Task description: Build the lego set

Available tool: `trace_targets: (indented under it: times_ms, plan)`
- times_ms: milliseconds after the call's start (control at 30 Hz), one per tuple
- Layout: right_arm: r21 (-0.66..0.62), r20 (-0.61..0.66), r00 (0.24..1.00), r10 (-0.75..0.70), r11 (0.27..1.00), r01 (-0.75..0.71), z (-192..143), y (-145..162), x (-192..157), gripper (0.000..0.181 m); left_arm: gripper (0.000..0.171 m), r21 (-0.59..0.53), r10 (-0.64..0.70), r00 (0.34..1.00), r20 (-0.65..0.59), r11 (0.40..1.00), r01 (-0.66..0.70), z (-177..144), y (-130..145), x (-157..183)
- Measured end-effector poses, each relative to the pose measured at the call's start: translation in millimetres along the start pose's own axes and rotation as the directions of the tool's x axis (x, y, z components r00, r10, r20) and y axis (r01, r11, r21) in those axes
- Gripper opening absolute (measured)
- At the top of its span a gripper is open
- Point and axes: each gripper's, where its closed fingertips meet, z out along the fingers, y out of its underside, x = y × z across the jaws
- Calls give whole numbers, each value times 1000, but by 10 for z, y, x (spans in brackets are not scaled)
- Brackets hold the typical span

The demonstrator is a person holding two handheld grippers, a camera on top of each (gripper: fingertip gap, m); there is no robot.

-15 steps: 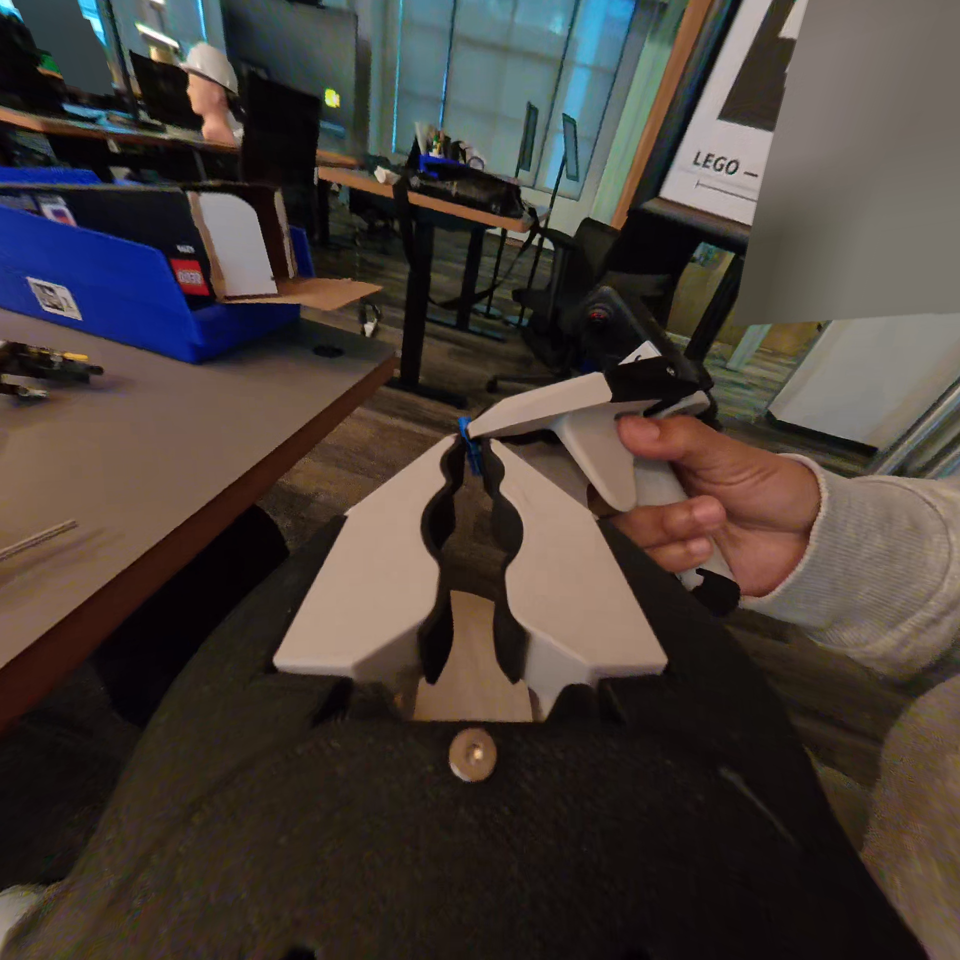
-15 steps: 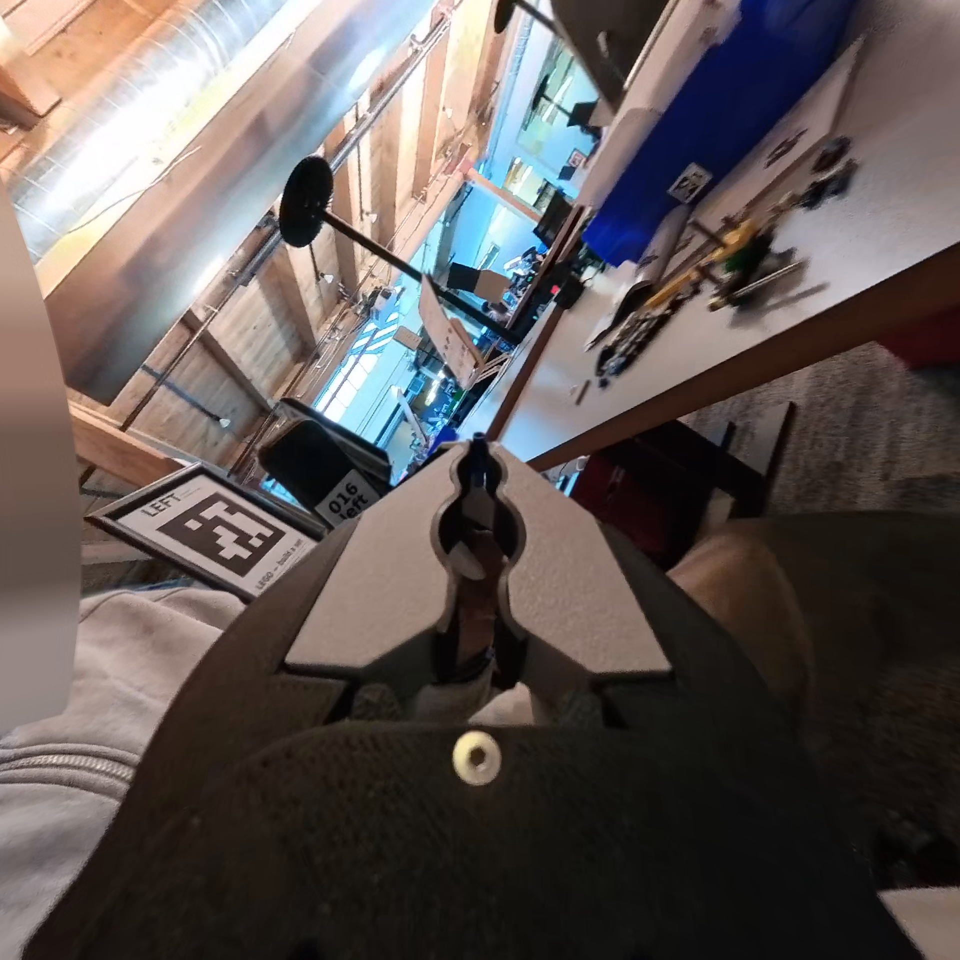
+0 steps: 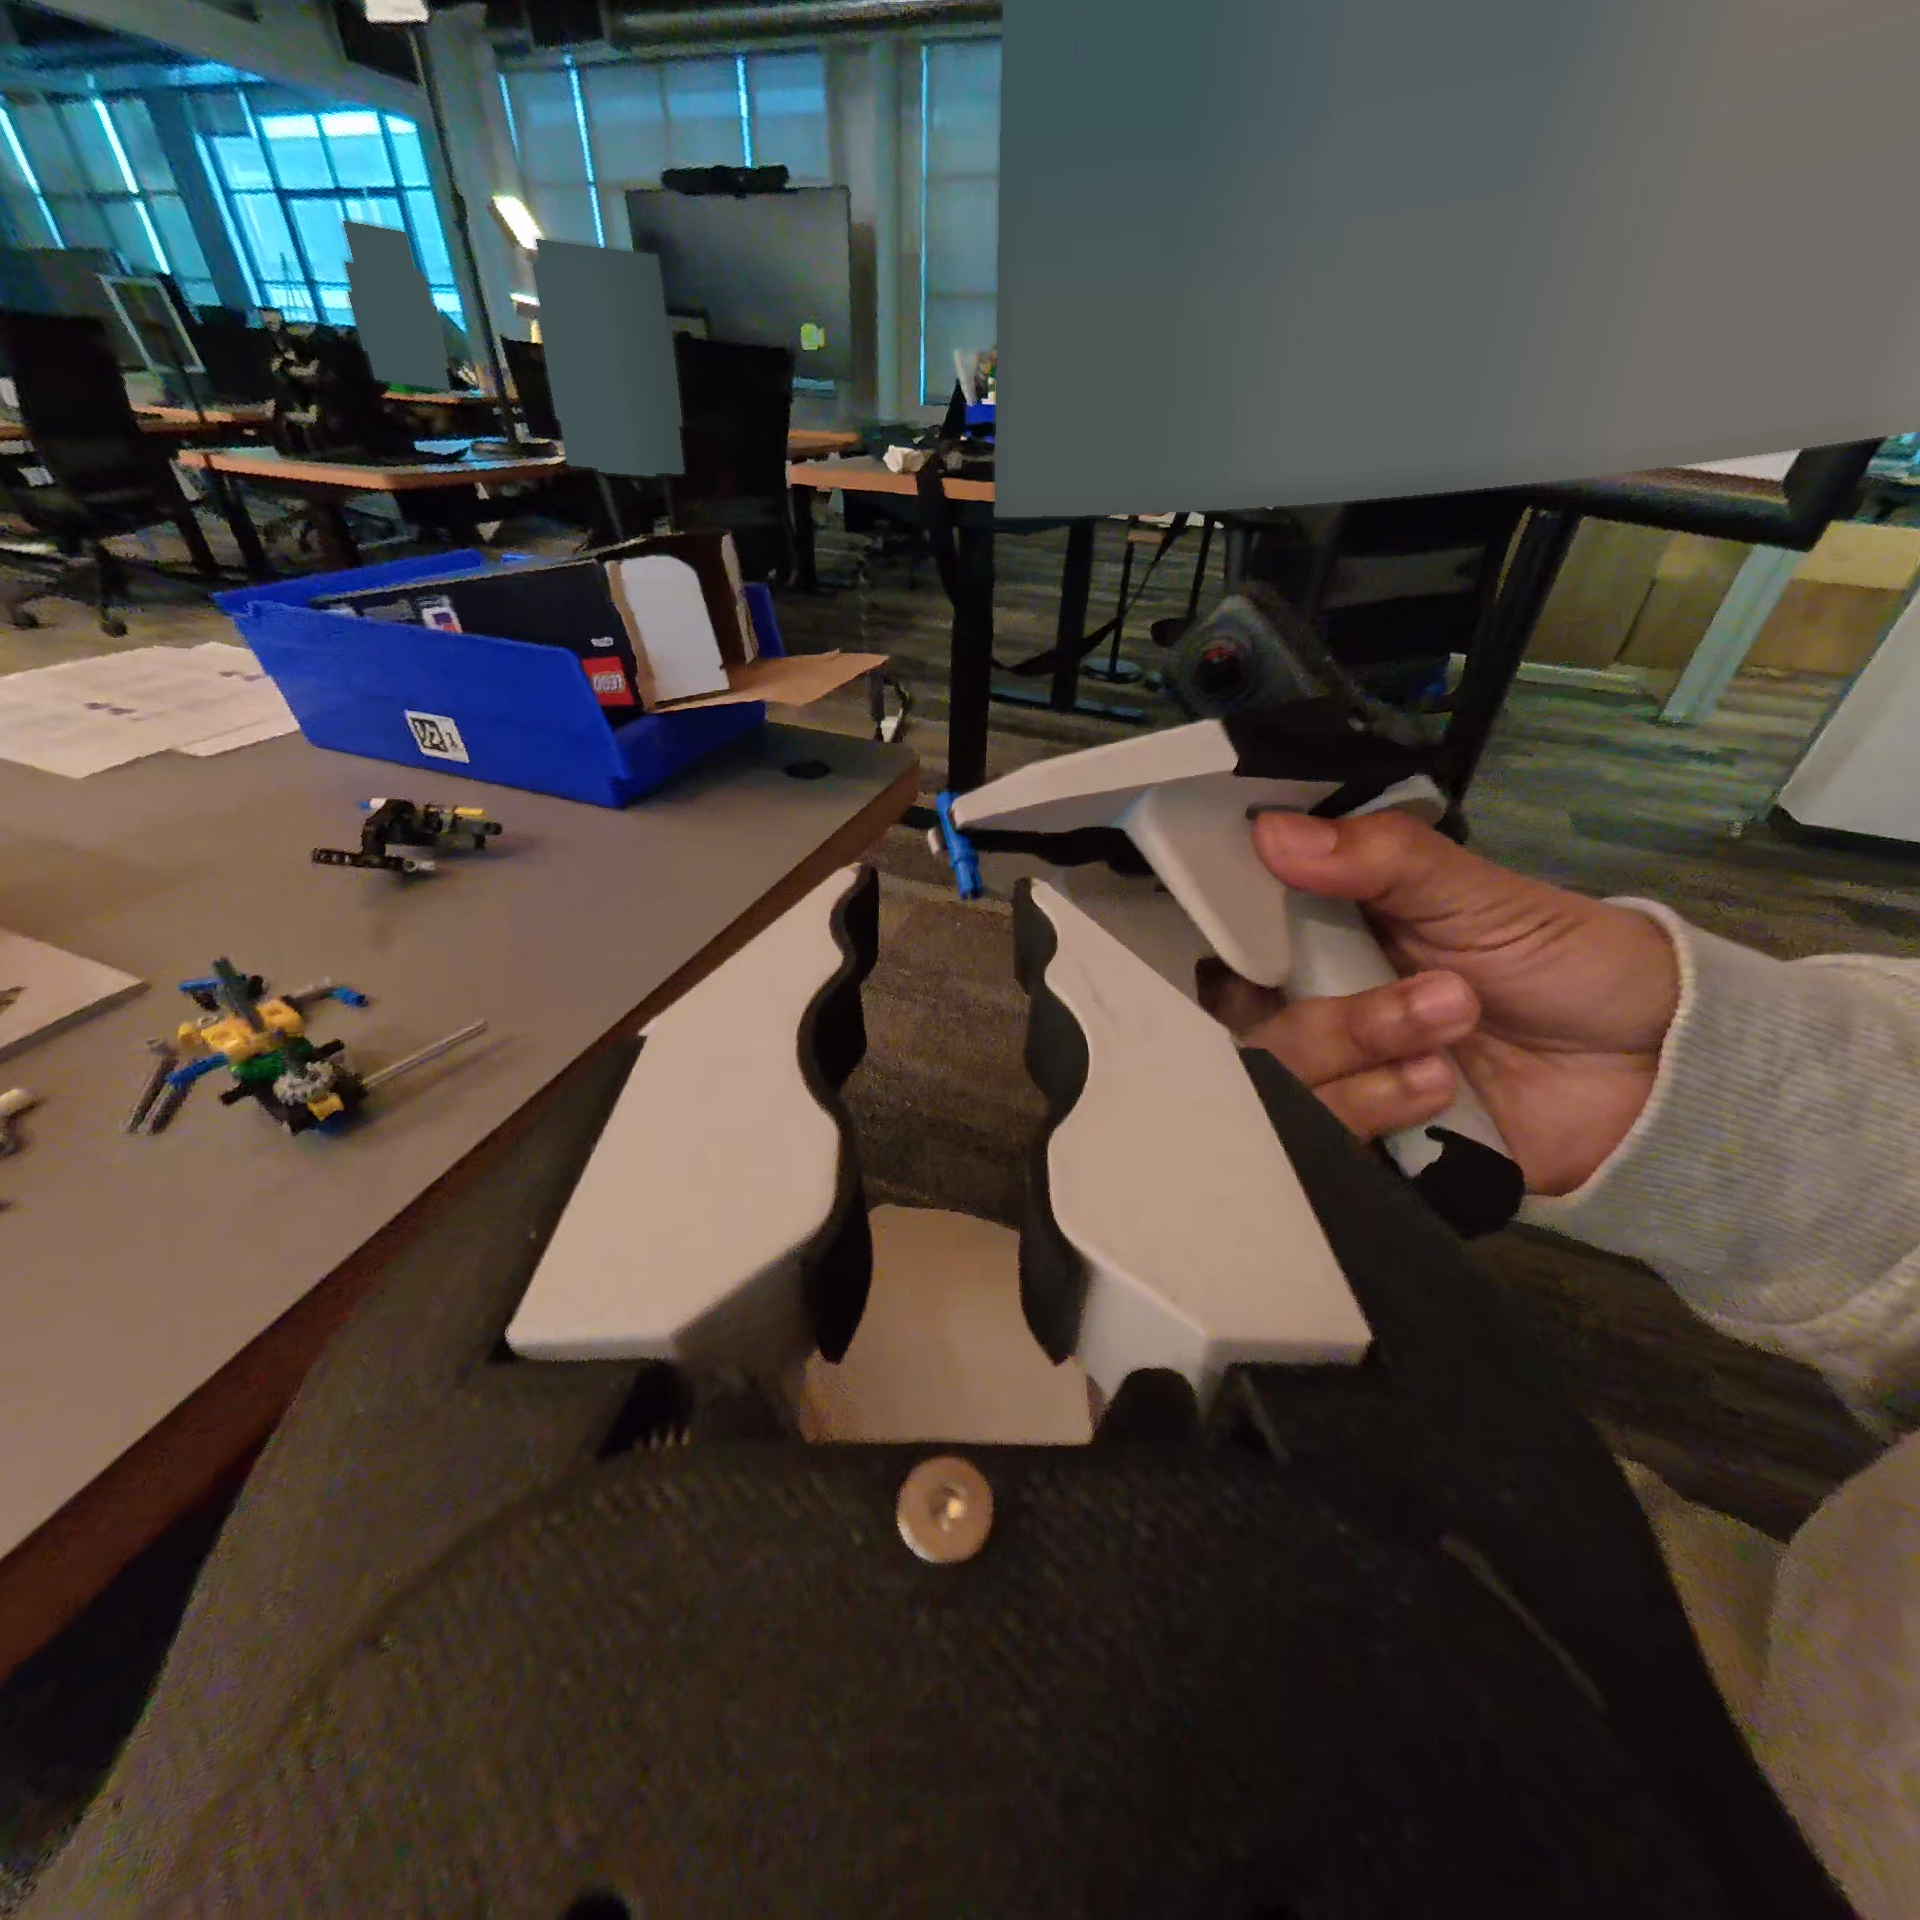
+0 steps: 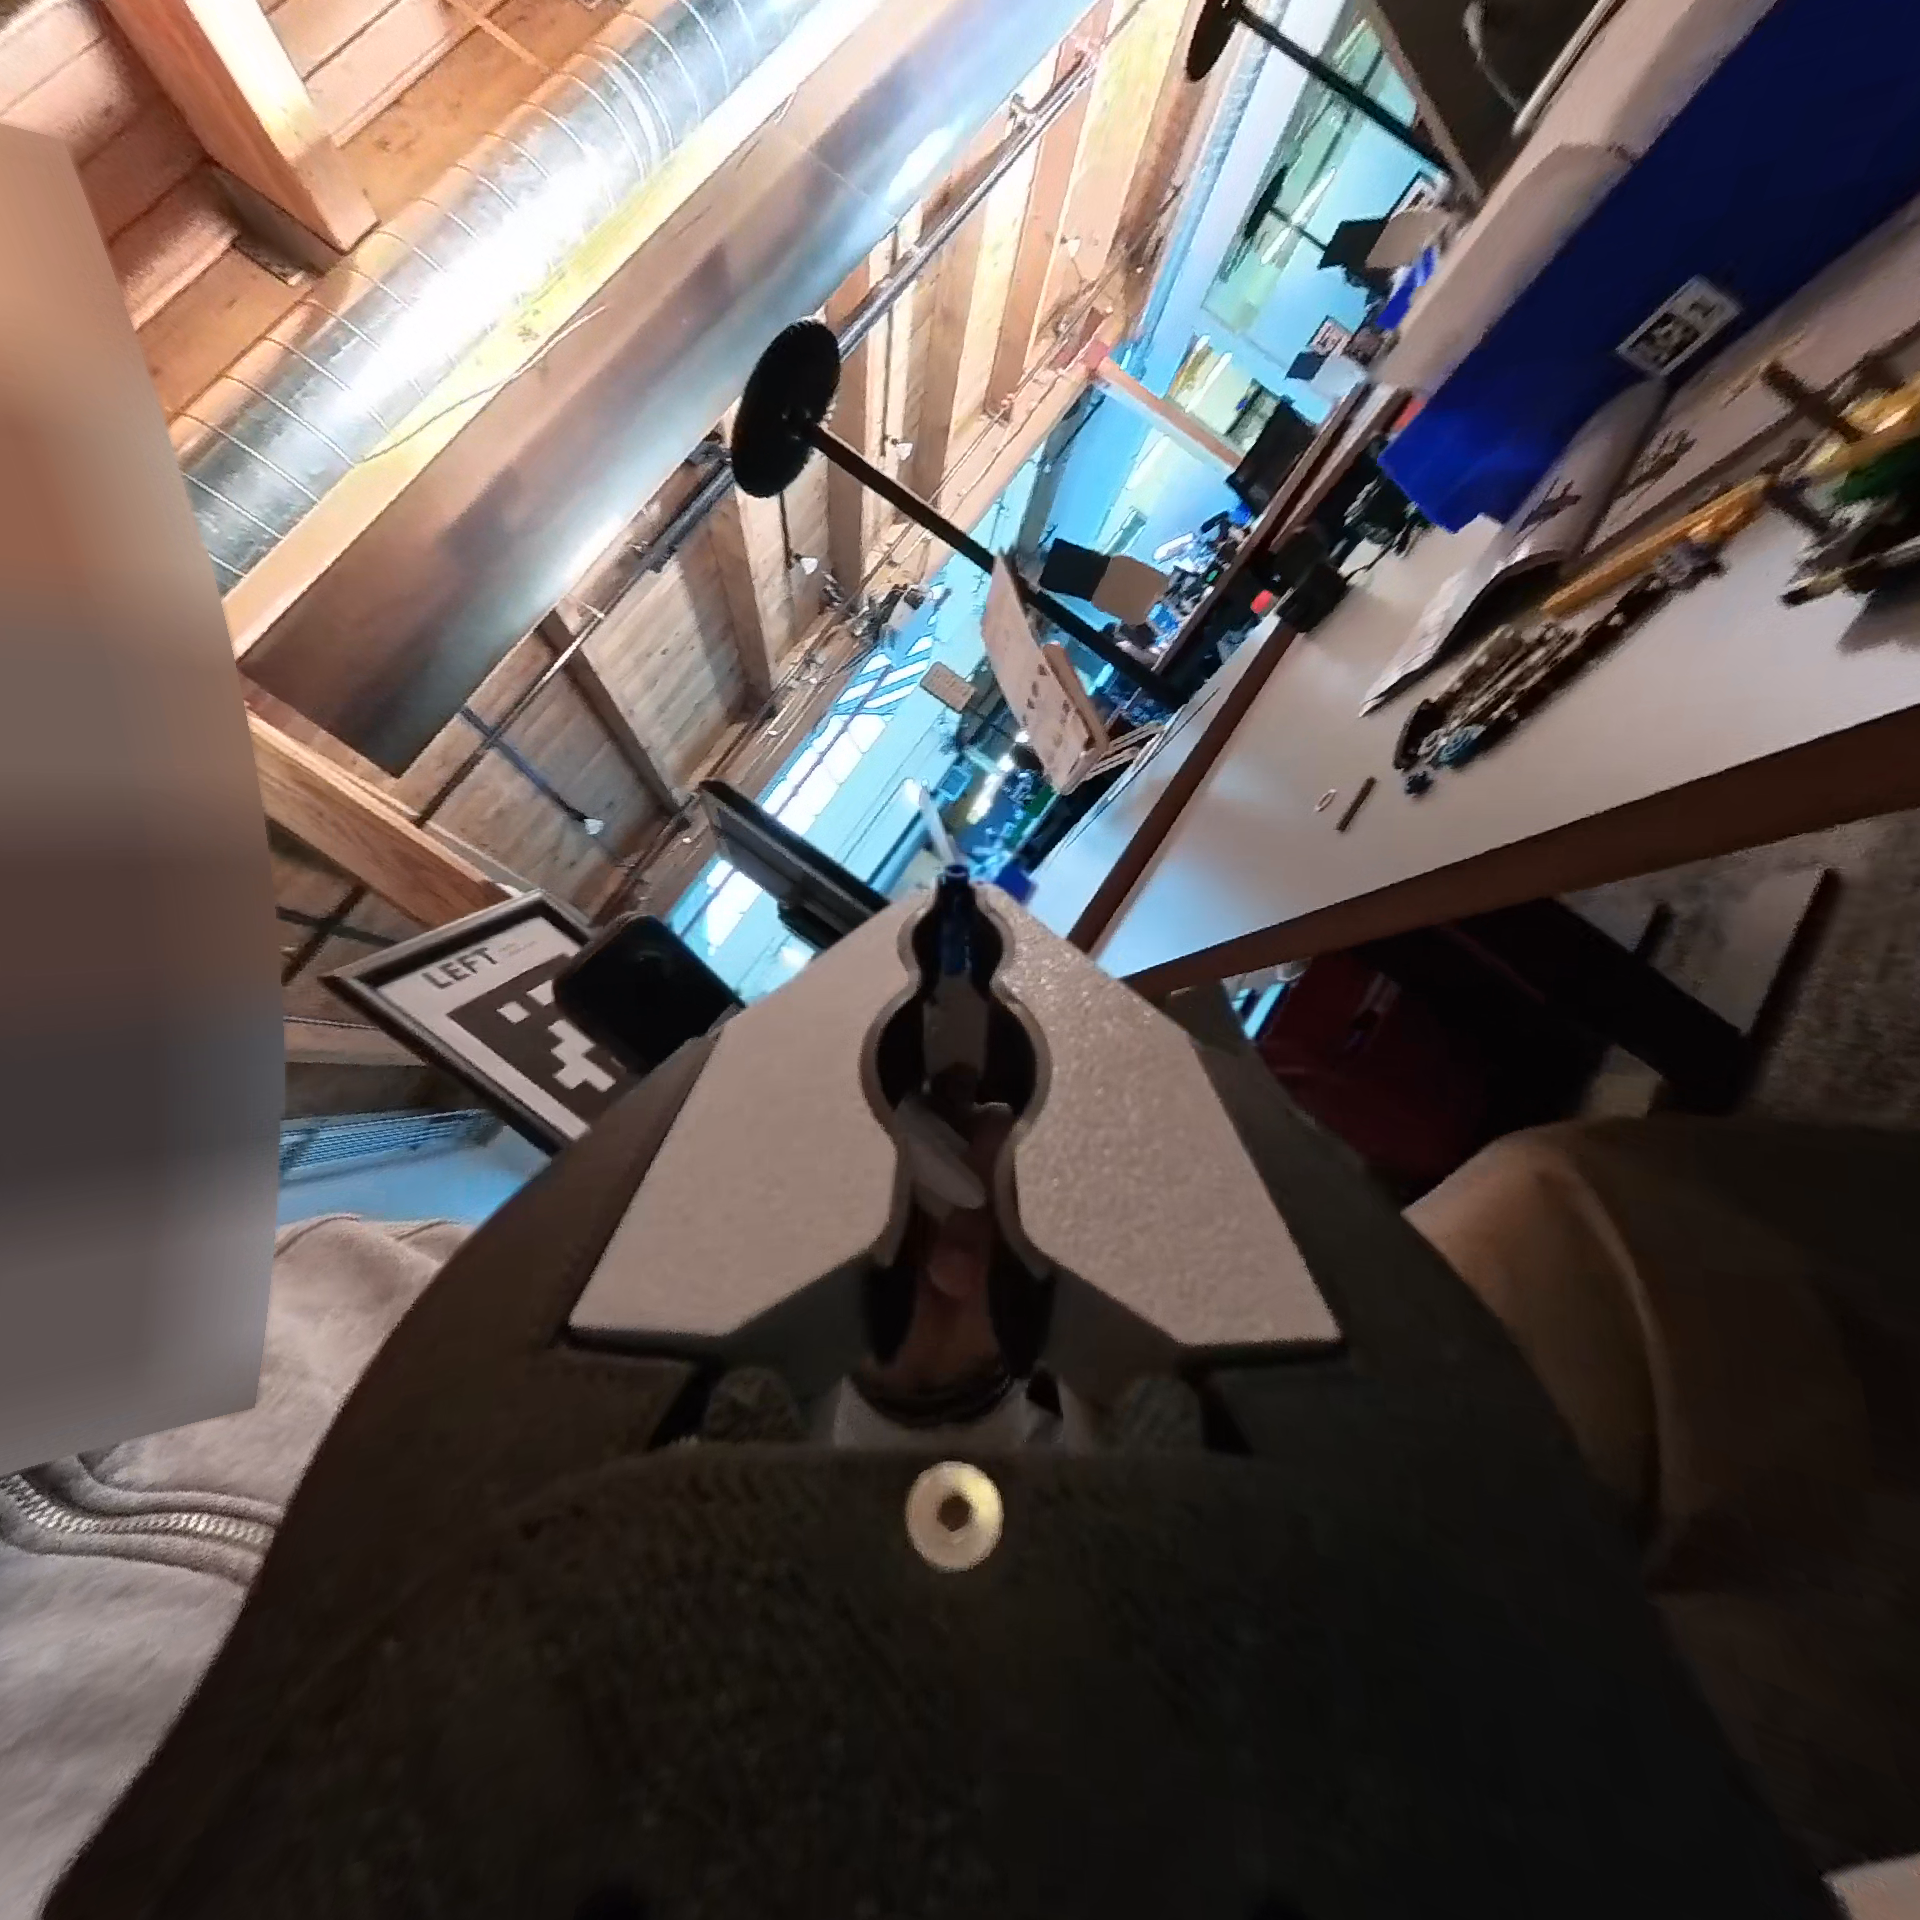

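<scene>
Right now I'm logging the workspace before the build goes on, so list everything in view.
blue pin: 1, blue, pinched at the tips of the right hand-held gripper, off the table's edge
lego assemblies: 2, one yellow, green and black, one mostly black, on the grey table
blue bin: 1, blue, far end of the table, holding an opened dark box
papers: a few white sheets, left of the bin
desks and chairs: several, behind, too dim to count
left hand-held gripper: grey fingers, open, empty
right hand-held gripper: grey, shut on the pin
hand: 1, holding the right gripper's handle
</scene>
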Motion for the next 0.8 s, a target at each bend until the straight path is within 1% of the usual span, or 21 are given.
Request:
trace_targets:
  times_ms: [67,167,300,467,600,700,733,800]
  plan:
    - [-8,29,999,45,999,-45,47,79,95,2,22,-13,-12,1000,20,1000,12,-46,67,-50]
    - [-33,62,989,136,990,-134,110,199,252,2,14,-67,-5,997,77,998,11,-66,212,-177]
    - [-50,89,967,237,971,-233,183,245,422,2,10,-107,-31,996,81,994,39,-3,356,-275]
    - [-28,72,953,295,956,-293,156,209,659,3,5,-148,-68,997,47,986,74,156,528,-365]
    - [3,32,947,319,948,-320,73,173,903,1,5,-181,-78,997,17,980,80,306,729,-430]
    - [17,5,939,344,939,-344,60,169,1104,4,4,-210,-95,995,-1,973,93,379,884,-530]
    - [14,-5,940,341,940,-341,66,172,1161,3,3,-217,-109,994,-15,971,103,393,929,-565]
    - [-6,-22,951,309,951,-310,77,173,1250,5,1,-216,-150,988,-44,967,137,421,990,-644]
